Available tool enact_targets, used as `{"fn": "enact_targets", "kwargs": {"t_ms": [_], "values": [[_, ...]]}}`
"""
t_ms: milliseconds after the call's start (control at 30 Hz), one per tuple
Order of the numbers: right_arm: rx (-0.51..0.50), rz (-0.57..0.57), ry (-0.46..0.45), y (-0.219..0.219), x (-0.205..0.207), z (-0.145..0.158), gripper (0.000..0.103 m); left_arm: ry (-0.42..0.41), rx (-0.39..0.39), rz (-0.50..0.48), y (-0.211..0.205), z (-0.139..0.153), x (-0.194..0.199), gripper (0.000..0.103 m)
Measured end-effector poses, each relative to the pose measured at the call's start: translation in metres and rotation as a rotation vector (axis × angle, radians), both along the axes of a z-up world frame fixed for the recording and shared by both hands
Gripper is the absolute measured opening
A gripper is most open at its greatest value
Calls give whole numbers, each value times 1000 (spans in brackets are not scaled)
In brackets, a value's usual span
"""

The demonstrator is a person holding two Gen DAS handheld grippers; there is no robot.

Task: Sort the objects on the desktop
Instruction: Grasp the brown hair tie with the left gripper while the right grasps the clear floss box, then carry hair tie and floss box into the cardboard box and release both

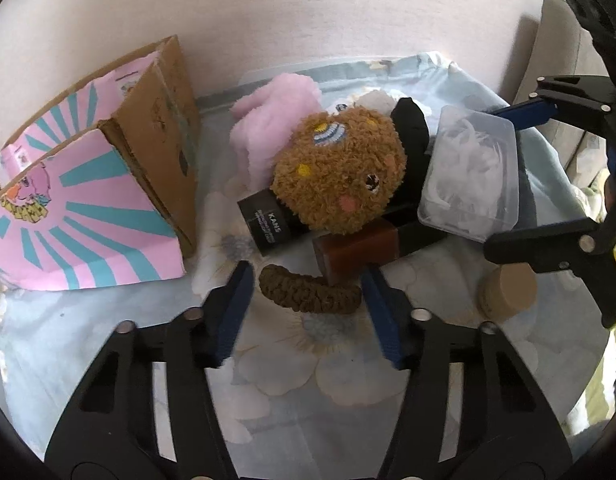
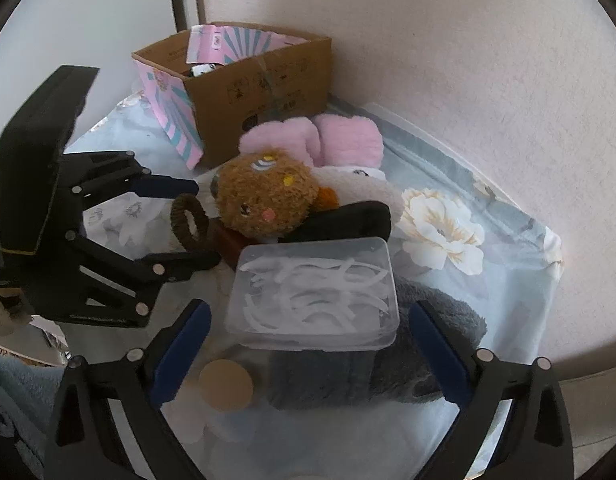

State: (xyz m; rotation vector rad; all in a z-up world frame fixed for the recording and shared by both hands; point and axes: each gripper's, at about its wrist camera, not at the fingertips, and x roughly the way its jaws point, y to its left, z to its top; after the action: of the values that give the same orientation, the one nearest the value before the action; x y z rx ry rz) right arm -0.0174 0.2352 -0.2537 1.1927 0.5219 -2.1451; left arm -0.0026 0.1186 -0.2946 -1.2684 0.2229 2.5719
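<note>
You've barely begun: your left gripper [image 1: 308, 280] brackets the brown scrunchie [image 1: 308, 292] ungripped, your right gripper [image 2: 312, 336] gapes around the clear plastic box [image 2: 314, 292], and the pile sits outside the cardboard box [image 2: 264, 80].

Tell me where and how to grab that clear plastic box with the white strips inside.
Grip the clear plastic box across its two short ends, coming down from above. It lies flat, lid up, on the grey plush, and the right gripper, jaws open, already straddles it. The left side is probably crowded by the left gripper.
</note>
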Motion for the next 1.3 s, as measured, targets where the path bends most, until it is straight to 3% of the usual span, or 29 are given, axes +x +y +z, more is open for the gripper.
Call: {"fn": "enact_targets", "kwargs": {"t_ms": [67,200,333,767,833,967,1100,1300], "values": [[0,-5,-7,0,-1,-2,95,-10,17,-5,0,-1,0,40],[28,5,-14,-3,-1,-7,78,-24,45,-11,-2,-1,2,29],[22,3,-15,-4,1,-4,78,-35,74,-8,-6,7,4,20],[-18,-77,-5,9,8,45,78,-9,63,8,-29,71,11,20],[-23,-91,-3,11,8,55,78,-44,61,8,-37,86,6,20],[-38,-147,-12,15,1,76,78,-68,89,27,-62,118,1,20],[-74,-221,-30,21,-12,102,78,-37,78,2,-84,152,-8,20],[-97,-258,-10,2,-38,143,78,-38,64,-27,-123,182,-39,20]]}}
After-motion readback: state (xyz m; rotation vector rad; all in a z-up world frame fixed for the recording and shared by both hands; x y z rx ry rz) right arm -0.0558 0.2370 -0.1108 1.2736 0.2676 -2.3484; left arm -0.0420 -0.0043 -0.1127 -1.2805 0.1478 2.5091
